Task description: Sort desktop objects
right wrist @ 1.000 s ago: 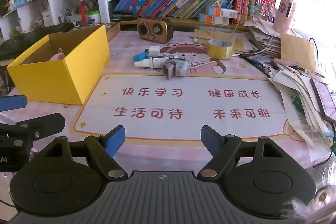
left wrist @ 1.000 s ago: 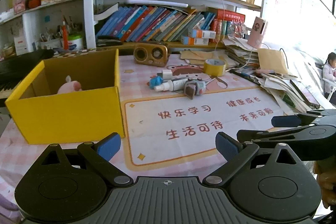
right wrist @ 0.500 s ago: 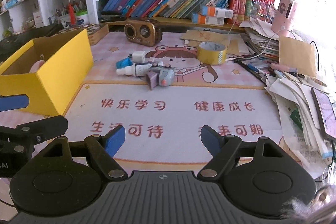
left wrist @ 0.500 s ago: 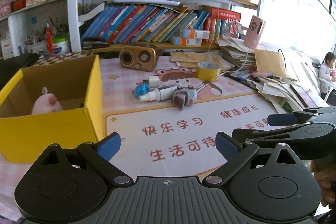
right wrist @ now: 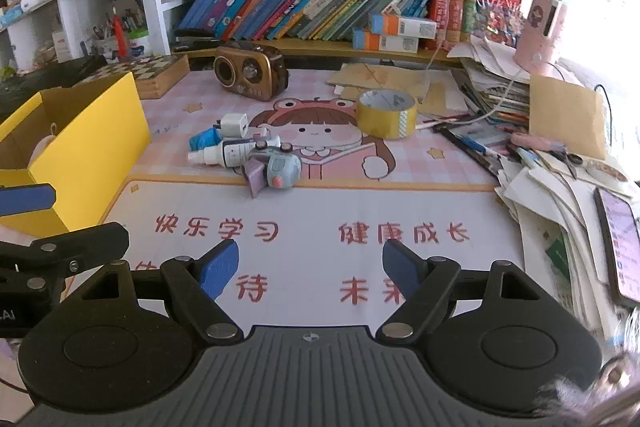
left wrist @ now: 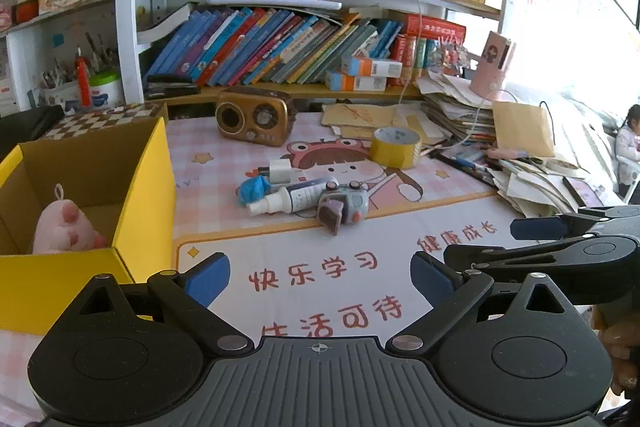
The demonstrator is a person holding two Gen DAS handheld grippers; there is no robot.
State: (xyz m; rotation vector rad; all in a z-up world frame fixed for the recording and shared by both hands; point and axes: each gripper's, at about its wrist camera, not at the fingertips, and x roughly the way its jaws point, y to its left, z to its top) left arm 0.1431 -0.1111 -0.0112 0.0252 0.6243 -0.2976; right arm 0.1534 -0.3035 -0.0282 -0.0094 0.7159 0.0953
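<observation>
Nearest the cameras, both grippers hang low over the printed mat (right wrist: 304, 211) that covers the bench, side by side. The left gripper (left wrist: 320, 277) has its fingers spread wide with nothing between them, only the mat's red lettering showing through the gap. The right gripper (right wrist: 310, 267) is the same: blue fingers (right wrist: 218, 267) set wide apart, empty.

Beyond the lettering, straight ahead of both grippers and well apart from the fingertips, lies the small cluster to be sorted. Closest is a grey-blue toy (right wrist: 276, 169) with a purple end. Touching it on the far side is a white spray bottle (right wrist: 228, 153), lying flat with its long axis running across the view, nozzle toward the left. Just beyond that sit a crumpled blue wrapper (right wrist: 204, 139) and a white charger plug (right wrist: 234, 123). A yellow tape roll (right wrist: 386, 115) stands apart, further back and to the right.

The yellow box (left wrist: 140, 195) sits to the left, open at the top, with a pink plush (left wrist: 66, 229) already inside.

The cluster seems about centred in the right gripper's view and slightly right of centre in the left's, so either could reach forward; the left is nearer the box for dropping. A grasp on the bottle would likely want the fingers closing across its short width.
</observation>
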